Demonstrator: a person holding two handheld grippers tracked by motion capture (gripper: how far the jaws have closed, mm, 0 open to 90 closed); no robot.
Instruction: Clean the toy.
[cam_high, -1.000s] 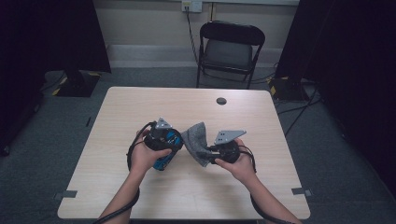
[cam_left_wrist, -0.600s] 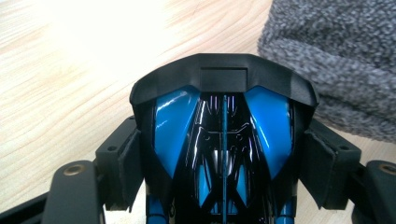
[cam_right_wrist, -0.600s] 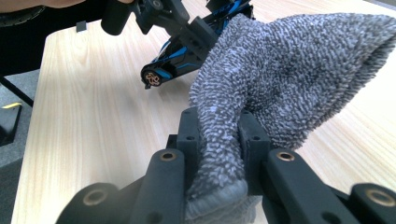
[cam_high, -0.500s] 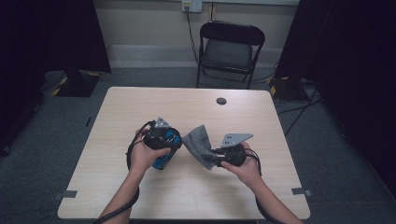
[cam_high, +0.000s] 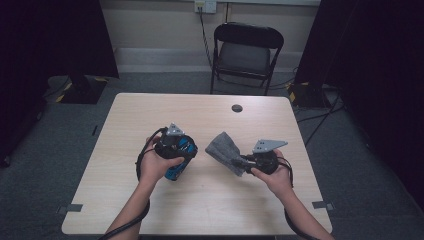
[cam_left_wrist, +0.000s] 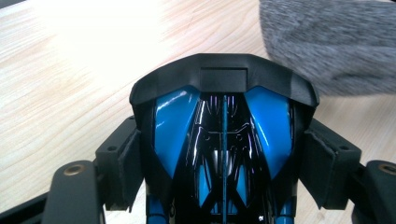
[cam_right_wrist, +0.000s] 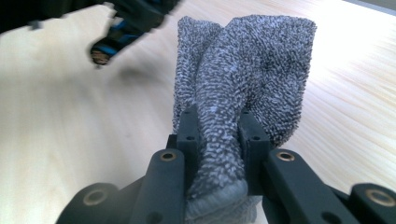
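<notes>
Cloth (cam_high: 226, 151) and bottle sit well apart across the middle of the table (cam_high: 125, 120), and that gap is what the next move seems to turn on. In the high view the right gripper (cam_high: 244, 161) has its jaws pinched shut on one end of the grey cloth, which fans out from the jaws toward the left and slightly far, its free end pointing at the blue-and-black bottle-like thing (cam_high: 179, 159) held by the left gripper (cam_high: 176, 150). That thing's long axis runs near-to-far with a slight lean, its lower end close to the tabletop (whether it touches I cannot tell). So the cloth lies to the right of the left gripper, and the right hand (cam_high: 274, 176) is the one carrying it; a wipe or wrap would, I judge, call for bringing the cloth leftward to the bottle. The left gripper view adds what the high view hides: the jaws stand wide, their pads (cam_left_wrist: 125, 168) pressed on both flanks of the glossy blue body (cam_left_wrist: 224, 140), with the cloth's fuzzy edge (cam_left_wrist: 336, 42) just beyond at upper right. The right gripper view shows the grip itself, a bunched fold of terry cloth (cam_right_wrist: 233, 84) squeezed between the two black pads (cam_right_wrist: 189, 126), and the bottle's end (cam_right_wrist: 109, 46) farther off at upper left, clear of the cloth.
</notes>
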